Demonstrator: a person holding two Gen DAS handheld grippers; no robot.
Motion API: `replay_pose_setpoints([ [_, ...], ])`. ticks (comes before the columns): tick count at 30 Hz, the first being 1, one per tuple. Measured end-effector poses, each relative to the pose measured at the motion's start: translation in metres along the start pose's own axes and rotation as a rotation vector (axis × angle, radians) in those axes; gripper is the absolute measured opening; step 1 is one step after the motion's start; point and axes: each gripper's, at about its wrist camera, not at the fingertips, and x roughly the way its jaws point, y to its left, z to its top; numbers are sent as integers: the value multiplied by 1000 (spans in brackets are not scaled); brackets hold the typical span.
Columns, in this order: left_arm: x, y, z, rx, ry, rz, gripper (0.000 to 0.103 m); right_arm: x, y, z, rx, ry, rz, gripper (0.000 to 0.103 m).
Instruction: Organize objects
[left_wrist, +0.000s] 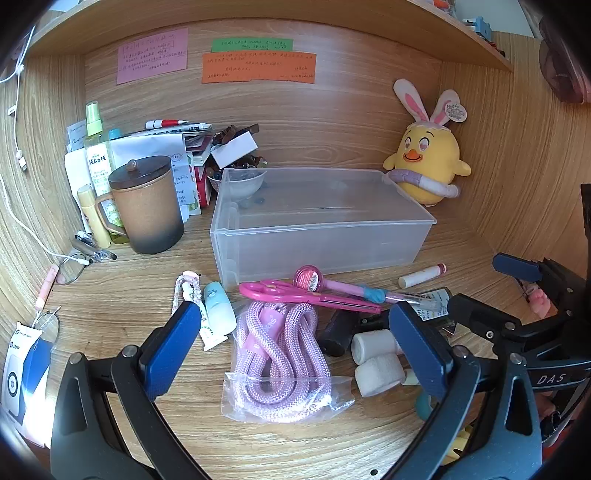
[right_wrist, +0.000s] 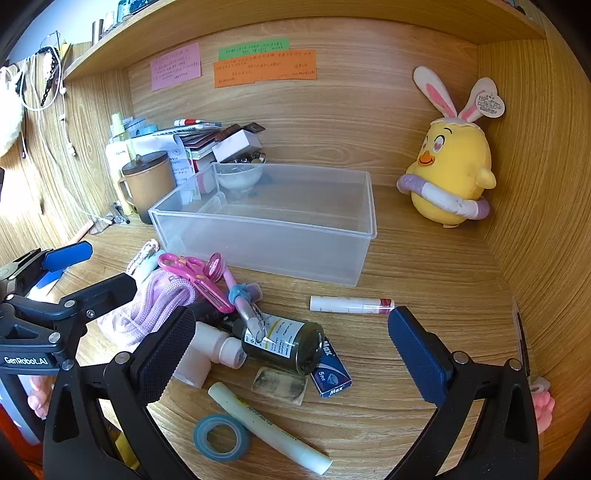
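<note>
A clear plastic box (left_wrist: 325, 240) (right_wrist: 266, 240) stands empty on the wooden desk. In front of it lies a loose pile: a bagged pink rope (left_wrist: 284, 362) (right_wrist: 147, 306), pink scissors (left_wrist: 295, 293) (right_wrist: 192, 271), a pink pen (left_wrist: 354, 290) (right_wrist: 236, 291), a dark glass bottle (right_wrist: 284, 345), white rolls (left_wrist: 376, 360), a lip balm (left_wrist: 421, 276) (right_wrist: 351, 305), a tube (left_wrist: 195, 314) and a pale blue bottle (left_wrist: 219, 308). My left gripper (left_wrist: 295, 343) hangs open over the rope. My right gripper (right_wrist: 291, 345) hangs open over the bottle. Neither holds anything.
A lidded brown mug (left_wrist: 147, 206) (right_wrist: 147, 182), bottles and stacked papers crowd the back left. A yellow plush chick (left_wrist: 428, 162) (right_wrist: 450, 166) sits back right. Near the front lie blue tape (right_wrist: 221, 437), a white marker (right_wrist: 269, 428) and a small blue carton (right_wrist: 330, 373). Wooden walls enclose the desk.
</note>
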Motion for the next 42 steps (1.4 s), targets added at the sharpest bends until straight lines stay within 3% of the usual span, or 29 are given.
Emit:
replay_pose_setpoints([
  [39, 4, 16, -8, -48, 43, -33, 103, 6, -11, -9, 50, 20, 26, 103],
  [41, 2, 25, -10, -69, 43, -21, 100, 6, -13, -12, 50, 16, 21, 103],
  [42, 1, 34, -11, -85, 46, -12, 93, 6, -14, -12, 48, 17, 19, 103],
])
